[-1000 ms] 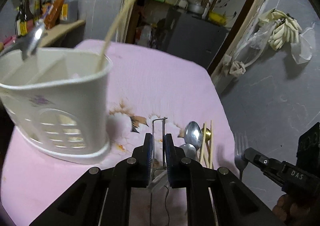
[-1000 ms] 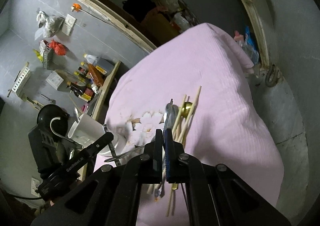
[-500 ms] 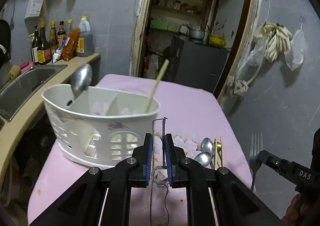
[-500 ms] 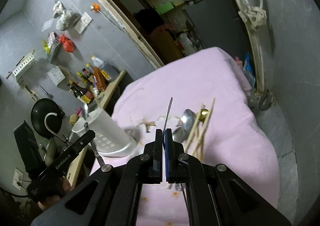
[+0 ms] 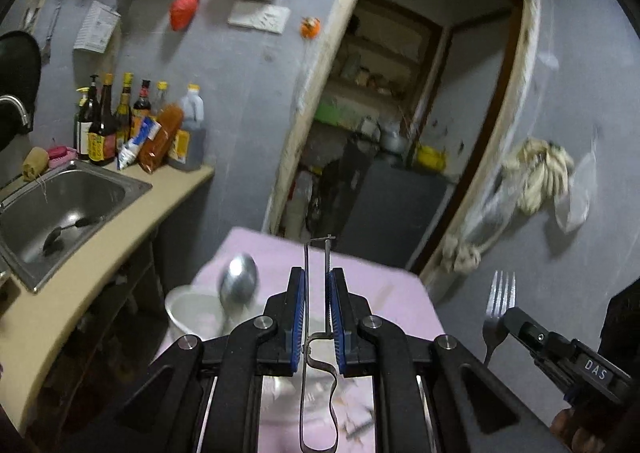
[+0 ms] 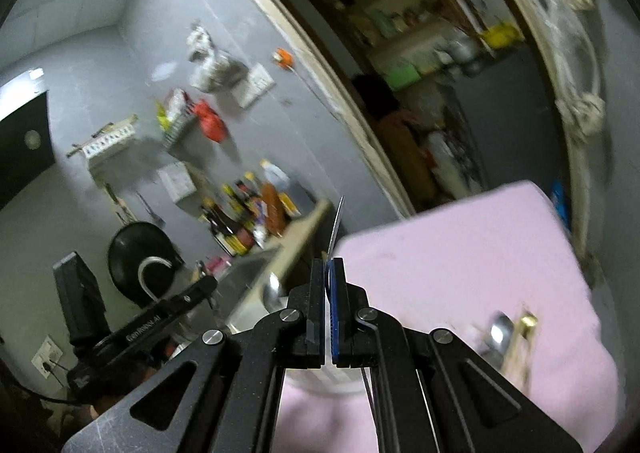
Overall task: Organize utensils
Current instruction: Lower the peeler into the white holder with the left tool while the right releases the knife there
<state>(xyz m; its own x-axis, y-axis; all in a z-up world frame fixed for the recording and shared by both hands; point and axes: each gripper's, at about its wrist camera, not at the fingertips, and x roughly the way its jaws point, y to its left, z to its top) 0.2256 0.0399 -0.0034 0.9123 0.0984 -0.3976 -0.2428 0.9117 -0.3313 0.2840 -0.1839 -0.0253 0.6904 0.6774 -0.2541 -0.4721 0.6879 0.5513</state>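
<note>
Above, the left gripper (image 5: 317, 313) holds its blue-padded fingers (image 5: 298, 317) nearly together, pinching a thin bent-wire metal utensil (image 5: 316, 333) whose squared tip juts forward past them. Beside it, the right gripper (image 6: 328, 313) presses its fingers (image 6: 338, 317) flat together on a slim steel fork (image 5: 496, 313), tines upward. Below, a white plastic utensil holder (image 5: 192, 309) carrying a glossy spoon (image 5: 238, 285) stands on the pink cloth-covered tabletop (image 6: 460, 253).
</note>
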